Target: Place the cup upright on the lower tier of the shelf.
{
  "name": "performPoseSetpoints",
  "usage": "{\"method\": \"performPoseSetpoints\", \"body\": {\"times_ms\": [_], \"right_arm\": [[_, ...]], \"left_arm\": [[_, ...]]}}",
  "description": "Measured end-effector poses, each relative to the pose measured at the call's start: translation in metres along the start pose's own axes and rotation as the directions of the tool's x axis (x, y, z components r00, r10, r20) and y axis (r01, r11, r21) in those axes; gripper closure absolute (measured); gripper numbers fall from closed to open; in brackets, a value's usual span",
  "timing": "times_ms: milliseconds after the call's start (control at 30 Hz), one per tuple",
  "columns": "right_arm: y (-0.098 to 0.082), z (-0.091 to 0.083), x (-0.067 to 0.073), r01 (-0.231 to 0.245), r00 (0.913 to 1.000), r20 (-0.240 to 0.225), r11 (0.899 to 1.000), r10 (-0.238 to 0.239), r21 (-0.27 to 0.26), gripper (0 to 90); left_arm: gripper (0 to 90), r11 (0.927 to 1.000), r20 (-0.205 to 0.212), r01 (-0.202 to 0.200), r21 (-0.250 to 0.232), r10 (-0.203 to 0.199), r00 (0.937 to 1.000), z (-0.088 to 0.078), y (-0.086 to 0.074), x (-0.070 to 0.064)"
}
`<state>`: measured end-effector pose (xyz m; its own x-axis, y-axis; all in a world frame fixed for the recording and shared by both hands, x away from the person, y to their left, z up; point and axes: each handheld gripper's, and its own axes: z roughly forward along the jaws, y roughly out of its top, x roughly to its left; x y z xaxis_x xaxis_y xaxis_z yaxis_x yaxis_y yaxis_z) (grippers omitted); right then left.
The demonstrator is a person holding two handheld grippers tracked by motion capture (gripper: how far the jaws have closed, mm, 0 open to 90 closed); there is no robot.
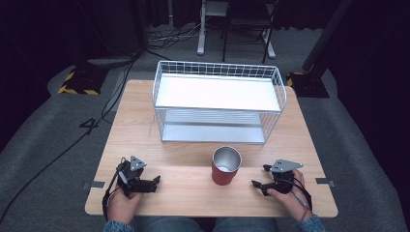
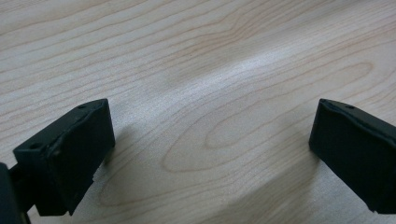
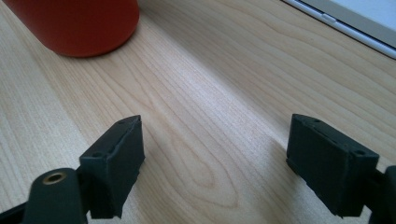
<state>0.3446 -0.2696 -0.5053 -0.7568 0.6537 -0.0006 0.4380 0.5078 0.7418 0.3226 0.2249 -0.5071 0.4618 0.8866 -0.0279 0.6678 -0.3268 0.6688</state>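
Observation:
A red cup (image 1: 226,166) with a shiny metal inside stands upright near the table's front, just ahead of the white wire shelf rack (image 1: 218,100). My left gripper (image 1: 153,183) rests on the wood at the front left, open with nothing between its jaws; the left gripper view shows bare wood between the left gripper (image 2: 210,149) jaws. My right gripper (image 1: 260,179) lies at the front right, open and pointing toward the cup. In the right gripper view, the cup's base (image 3: 74,23) sits beyond the right gripper (image 3: 215,168), apart from it.
The wooden table (image 1: 145,125) has free room at both sides of the cup. The rack's white base edge (image 3: 345,23) shows at the far right of the right gripper view. Cables (image 1: 72,140) and stands lie on the grey floor beyond.

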Motion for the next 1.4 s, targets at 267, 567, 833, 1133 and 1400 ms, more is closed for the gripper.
{"method": "performPoseSetpoints", "body": {"times_ms": [267, 567, 833, 1133, 1400], "right_arm": [[0.0, 0.0, 0.0, -0.002, 1.0, 0.001, 1.0, 0.002, 0.001, 19.1], [-0.001, -0.001, 0.001, -0.002, 1.0, 0.002, 1.0, 0.002, 0.002, 19.1], [0.0, -0.003, 0.001, -0.021, 0.9997, -0.015, 1.0, 0.021, 0.004, 19.2], [0.018, -0.014, 0.015, -0.016, 0.9948, -0.102, 0.998, 0.009, -0.068, 17.3], [0.039, -0.015, 0.033, -0.023, 0.9832, -0.183, 0.987, -0.006, -0.159, 15.8]], "left_arm": [[0.5, 1.0, -0.002, 0.002, -0.001, -0.002, 1.0, 0.0, 0.0, 0.0], [0.5, 1.0, -0.003, 0.003, 0.0, -0.003, 1.0, 0.0, 0.0, 0.0], [0.5, 1.0, -0.003, 0.002, 0.0, -0.002, 1.0, 0.0, 0.0, 0.0], [0.5, 1.0, -0.003, 0.004, -0.001, -0.004, 1.0, 0.0, 0.0, -0.001], [0.5, 1.0, -0.004, 0.007, -0.002, -0.007, 1.0, 0.0, 0.0, -0.001]]}}
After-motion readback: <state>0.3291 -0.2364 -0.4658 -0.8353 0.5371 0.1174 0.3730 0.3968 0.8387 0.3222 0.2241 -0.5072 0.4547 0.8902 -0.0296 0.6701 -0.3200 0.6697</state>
